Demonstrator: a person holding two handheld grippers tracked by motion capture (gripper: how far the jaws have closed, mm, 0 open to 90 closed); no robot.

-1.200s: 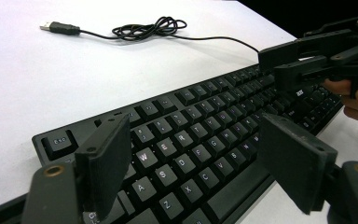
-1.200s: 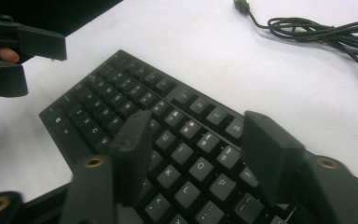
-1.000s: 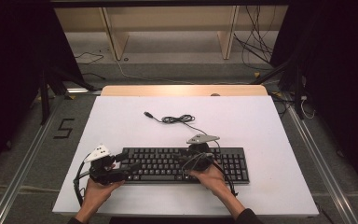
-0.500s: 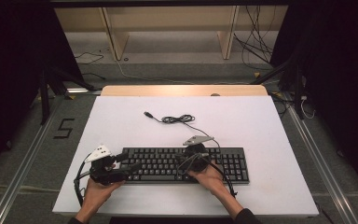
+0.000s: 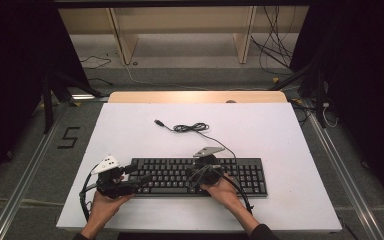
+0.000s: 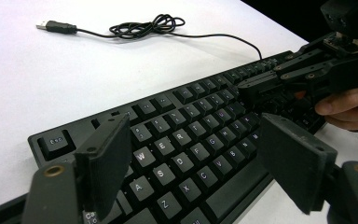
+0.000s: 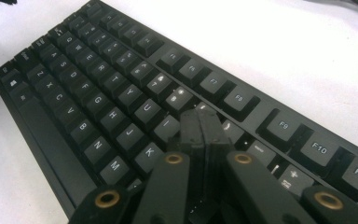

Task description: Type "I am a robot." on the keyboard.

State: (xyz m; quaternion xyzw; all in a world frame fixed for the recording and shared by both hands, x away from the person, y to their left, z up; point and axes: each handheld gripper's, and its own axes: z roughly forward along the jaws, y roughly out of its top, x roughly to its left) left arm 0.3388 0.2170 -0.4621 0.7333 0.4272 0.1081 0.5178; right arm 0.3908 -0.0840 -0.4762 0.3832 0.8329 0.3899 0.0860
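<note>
While the left gripper [image 5: 142,179] is kept at the keyboard's left end much as it was a second ago, the right gripper [image 5: 196,176] is seen to have been drawn a little leftward and nearer along the key rows over that second, so that its tip is now placed over the middle of the black keyboard [image 5: 240,172]. Its jaws are pressed together into one narrow point, nothing being held between them, and in the right gripper view that point [image 7: 200,133] is set down among the keys just right of the K and beyond the M, touching or all but touching a keycap; which key is meant cannot be told. The left gripper's jaws [image 6: 191,161] are spread wide and held above the letter keys with nothing gripped. The keyboard itself is left unmoved near the front edge of the white table [image 5: 280,130], its cable [image 5: 190,128] coiled loosely on the far side with the plug [image 5: 158,122] lying free. From this small shift it is judged that keys are being pressed with the closed tip, one after another, and that a further press is probably being lined up.
</note>
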